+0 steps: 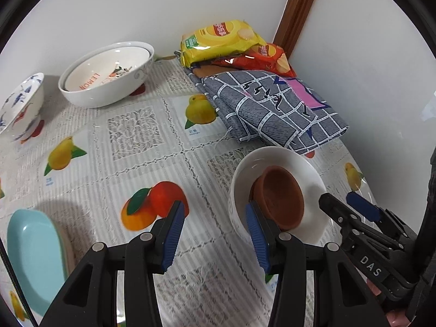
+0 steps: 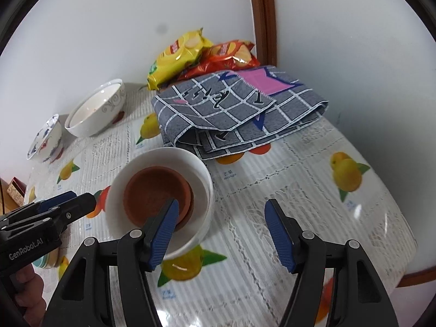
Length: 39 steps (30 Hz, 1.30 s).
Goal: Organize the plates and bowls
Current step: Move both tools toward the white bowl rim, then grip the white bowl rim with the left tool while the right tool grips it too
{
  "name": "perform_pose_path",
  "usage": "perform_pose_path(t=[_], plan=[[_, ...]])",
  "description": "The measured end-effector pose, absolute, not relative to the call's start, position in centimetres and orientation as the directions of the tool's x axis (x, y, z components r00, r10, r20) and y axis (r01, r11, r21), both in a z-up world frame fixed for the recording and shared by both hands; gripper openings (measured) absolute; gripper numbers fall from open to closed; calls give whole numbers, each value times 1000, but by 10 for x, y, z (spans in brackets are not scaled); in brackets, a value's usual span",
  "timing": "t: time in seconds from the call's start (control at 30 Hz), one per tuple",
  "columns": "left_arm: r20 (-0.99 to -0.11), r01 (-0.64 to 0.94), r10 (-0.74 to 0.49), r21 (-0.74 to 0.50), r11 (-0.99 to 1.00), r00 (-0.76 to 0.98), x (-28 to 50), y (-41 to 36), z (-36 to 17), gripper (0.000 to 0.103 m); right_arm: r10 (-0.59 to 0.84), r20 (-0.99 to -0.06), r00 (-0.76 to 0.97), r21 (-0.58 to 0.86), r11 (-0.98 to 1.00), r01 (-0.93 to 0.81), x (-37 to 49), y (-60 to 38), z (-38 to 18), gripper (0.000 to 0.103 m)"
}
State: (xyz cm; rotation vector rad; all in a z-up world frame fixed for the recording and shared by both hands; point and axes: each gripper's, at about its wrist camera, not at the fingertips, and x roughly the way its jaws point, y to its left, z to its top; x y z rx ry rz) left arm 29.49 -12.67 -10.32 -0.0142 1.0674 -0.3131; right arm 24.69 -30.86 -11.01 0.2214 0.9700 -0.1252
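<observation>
A white bowl (image 1: 308, 174) (image 2: 174, 158) stands on the table with a small brown dish (image 1: 280, 193) (image 2: 155, 193) inside it. My left gripper (image 1: 215, 231) is open just left of the bowl, its right finger at the bowl's near rim. My right gripper (image 2: 220, 231) is open, its left finger over the bowl's near rim, close to the brown dish. A large white bowl marked LEMON (image 1: 106, 76) (image 2: 95, 109) holds another bowl at the back left. A blue-and-red patterned bowl (image 1: 21, 103) (image 2: 45, 139) stands beside it. A light blue plate (image 1: 32, 256) lies at the near left.
A folded grey checked cloth (image 1: 272, 106) (image 2: 237, 109) lies behind the white bowl. Yellow (image 1: 218, 41) (image 2: 177, 54) and red (image 1: 267, 57) (image 2: 231, 54) snack bags lie in the corner by the wall. The fruit-print tablecloth (image 1: 136, 150) (image 2: 299, 177) covers a round table.
</observation>
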Motion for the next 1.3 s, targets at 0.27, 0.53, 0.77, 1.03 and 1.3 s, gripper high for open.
perform_pose_path(t=[0.27,0.53,0.77,1.03,1.3], plan=[[-883,241,-210,-115,964,419,311,-138,-125,44,-44,-863,503,82,971,226,266,-309,-133,46],[-891,252,-224,-130,959,395,319,-142,-136,42,-11,-872,490,122,963,239,275,-314,-148,44],[-894,269,-238,-139,953,379,319,-149,-142,34,-18,-862,507,117,965,233,278,-313,-150,44],[-896,272,-244,-147,951,370,320,-153,-147,33,-1,-858,514,135,964,228,278,-315,-150,42],[-894,264,-233,-135,955,384,320,-154,-149,33,7,-856,516,135,968,210,279,-314,-150,41]])
